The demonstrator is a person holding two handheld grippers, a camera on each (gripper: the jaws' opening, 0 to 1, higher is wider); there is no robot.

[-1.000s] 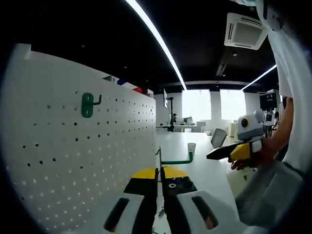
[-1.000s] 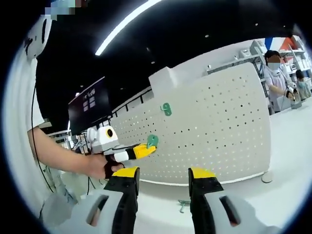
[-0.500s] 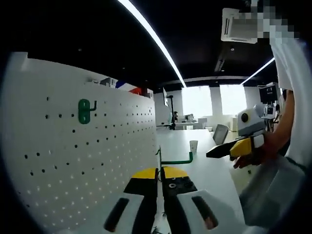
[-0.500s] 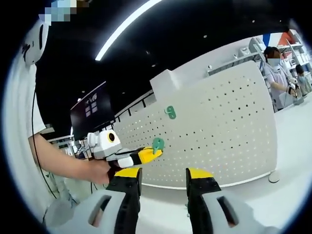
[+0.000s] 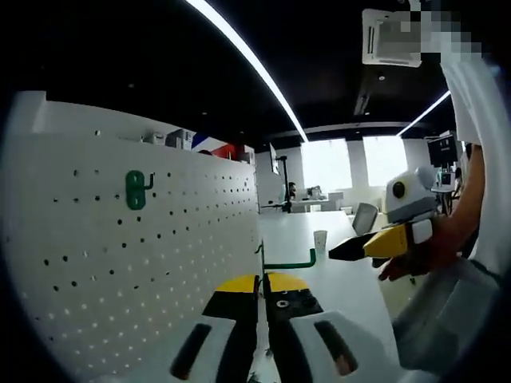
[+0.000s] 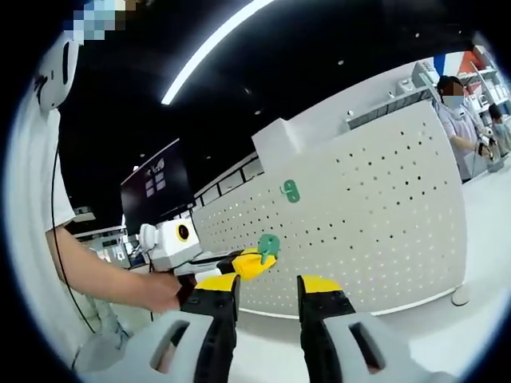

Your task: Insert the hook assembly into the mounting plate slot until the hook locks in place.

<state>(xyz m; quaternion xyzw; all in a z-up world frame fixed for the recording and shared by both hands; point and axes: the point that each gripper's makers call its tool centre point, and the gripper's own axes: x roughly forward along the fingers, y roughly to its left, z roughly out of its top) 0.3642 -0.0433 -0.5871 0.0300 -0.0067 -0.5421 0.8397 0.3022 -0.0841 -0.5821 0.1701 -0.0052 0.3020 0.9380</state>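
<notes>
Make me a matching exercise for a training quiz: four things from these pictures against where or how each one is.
Things:
1. held hook
2. hung hook
3. cup
4. right tongs

States:
A. open, nothing between them
B. standing on the table
C. gripped in the left tongs
D. fixed on the pegboard

Pairs: 1-C, 2-D, 3-B, 4-A
</notes>
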